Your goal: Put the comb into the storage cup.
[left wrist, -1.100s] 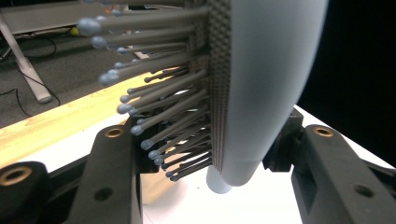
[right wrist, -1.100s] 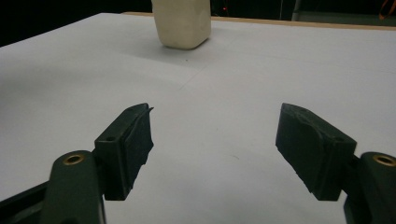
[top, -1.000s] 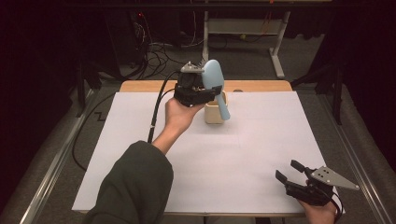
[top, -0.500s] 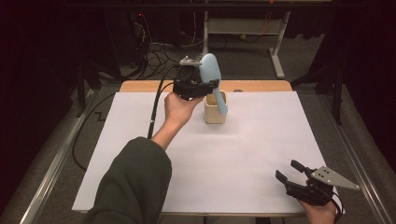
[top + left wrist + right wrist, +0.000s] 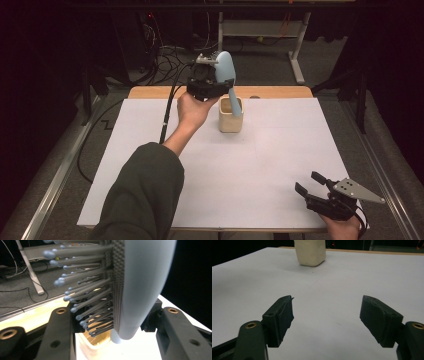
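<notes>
Now your left gripper (image 5: 212, 82) clamps the pale blue hairbrush (image 5: 226, 75) above the cream cup (image 5: 231, 117).
You hold the brush head-up near the table's (image 5: 280, 160) far edge, its handle dipping into the cup's mouth; in the left gripper view the bristles (image 5: 82, 297) point left between the jaws. Your right gripper (image 5: 312, 187) rests at the near right corner, jaws spread wide with nothing between them.

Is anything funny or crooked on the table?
A little. The blue hairbrush leans with its handle down in the cream cup, its head sticking out above the rim, clamped in the left gripper. Nothing is spilled or broken. The right gripper waits open near the table's front corner.
</notes>
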A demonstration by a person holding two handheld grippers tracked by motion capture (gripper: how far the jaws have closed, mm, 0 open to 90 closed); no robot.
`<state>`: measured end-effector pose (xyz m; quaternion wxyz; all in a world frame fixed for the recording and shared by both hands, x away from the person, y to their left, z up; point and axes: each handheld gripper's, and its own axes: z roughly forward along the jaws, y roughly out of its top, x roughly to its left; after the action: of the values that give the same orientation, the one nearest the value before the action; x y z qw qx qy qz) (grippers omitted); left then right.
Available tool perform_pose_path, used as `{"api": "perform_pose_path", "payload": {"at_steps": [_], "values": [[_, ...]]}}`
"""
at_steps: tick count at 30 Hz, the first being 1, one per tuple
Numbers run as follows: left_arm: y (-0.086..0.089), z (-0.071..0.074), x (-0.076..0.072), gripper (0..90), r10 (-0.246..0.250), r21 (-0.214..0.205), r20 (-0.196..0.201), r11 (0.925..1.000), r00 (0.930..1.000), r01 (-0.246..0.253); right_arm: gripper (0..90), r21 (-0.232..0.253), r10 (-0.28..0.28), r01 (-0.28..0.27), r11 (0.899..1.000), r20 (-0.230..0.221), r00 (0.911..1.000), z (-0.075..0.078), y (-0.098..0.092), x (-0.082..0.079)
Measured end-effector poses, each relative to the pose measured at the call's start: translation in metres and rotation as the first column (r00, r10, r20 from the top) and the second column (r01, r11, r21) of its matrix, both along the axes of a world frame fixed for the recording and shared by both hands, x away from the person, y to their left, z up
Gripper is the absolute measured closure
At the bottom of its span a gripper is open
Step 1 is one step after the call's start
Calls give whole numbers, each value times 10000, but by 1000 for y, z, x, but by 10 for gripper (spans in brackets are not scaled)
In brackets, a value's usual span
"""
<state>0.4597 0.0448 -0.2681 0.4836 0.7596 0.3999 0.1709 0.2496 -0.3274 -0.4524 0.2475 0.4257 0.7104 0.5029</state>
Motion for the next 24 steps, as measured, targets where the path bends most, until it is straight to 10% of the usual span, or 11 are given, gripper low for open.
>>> {"api": "perform_pose_path", "payload": {"at_steps": [24], "values": [[0, -9, 20, 511, 706, 27, -200, 9975, 9973, -705, 268, 130, 50, -48, 9999, -103, 9999, 0, 1, 1]]}}
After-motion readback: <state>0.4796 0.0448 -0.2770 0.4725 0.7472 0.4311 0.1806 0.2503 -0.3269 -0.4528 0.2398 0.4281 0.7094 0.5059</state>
